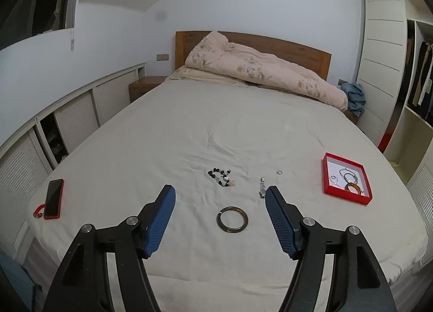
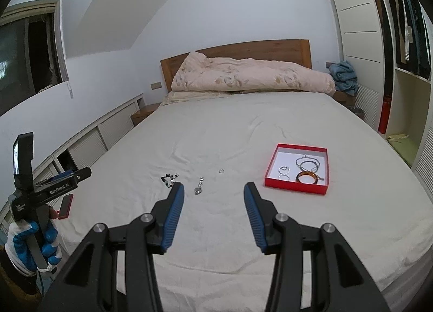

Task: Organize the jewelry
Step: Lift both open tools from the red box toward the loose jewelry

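Inside the shallow red square tray (image 2: pixel 295 187) near the bed's right edge lie an amber bangle (image 2: pixel 306 177), silver chains (image 2: pixel 307 163) and rings (image 2: pixel 284 169). Both the left claw (image 1: pixel 219 198) and the right claw (image 2: pixel 213 193) stand apart, empty; the left tool's body reads "GenRobot.AI".

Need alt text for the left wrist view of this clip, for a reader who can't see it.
An open hand-held gripper hovers over a cream bed sheet, with a dark bangle lying between its blue fingers. Beyond lie a beaded bracelet, a silver chain and a small ring; a red box holding jewelry sits right, a red-cased phone left.
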The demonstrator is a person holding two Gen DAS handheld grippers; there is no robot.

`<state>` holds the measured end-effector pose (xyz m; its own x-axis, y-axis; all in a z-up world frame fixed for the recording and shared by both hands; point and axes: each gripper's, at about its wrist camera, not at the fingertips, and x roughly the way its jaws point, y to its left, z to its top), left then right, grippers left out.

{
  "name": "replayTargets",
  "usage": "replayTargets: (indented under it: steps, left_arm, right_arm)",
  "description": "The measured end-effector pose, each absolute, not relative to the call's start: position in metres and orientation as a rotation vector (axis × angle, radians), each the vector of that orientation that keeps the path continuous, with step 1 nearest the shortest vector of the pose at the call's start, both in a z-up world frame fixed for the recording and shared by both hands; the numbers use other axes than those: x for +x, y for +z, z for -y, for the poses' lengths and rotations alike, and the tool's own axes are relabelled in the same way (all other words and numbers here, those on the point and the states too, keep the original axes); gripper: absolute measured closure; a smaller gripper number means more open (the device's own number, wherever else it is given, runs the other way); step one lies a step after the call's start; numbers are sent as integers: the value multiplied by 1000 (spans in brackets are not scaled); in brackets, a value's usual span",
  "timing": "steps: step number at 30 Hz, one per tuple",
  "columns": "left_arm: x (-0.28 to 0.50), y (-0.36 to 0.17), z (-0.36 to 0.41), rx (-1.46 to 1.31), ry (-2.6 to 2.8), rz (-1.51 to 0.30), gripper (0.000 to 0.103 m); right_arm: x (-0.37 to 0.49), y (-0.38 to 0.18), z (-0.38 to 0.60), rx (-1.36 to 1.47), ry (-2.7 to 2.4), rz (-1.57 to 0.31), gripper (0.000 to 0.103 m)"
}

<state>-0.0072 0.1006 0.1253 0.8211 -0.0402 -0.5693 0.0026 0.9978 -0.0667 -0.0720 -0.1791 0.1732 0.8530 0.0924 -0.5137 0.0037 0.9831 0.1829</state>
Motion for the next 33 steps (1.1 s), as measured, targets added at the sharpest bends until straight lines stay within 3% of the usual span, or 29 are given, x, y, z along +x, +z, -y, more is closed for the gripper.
replayTargets:
  steps: [33]
  left_arm:
    - [81, 52, -121, -82, 1, -752, 35]
  right_arm:
    - [22, 104, 181, 211, 65, -668, 59]
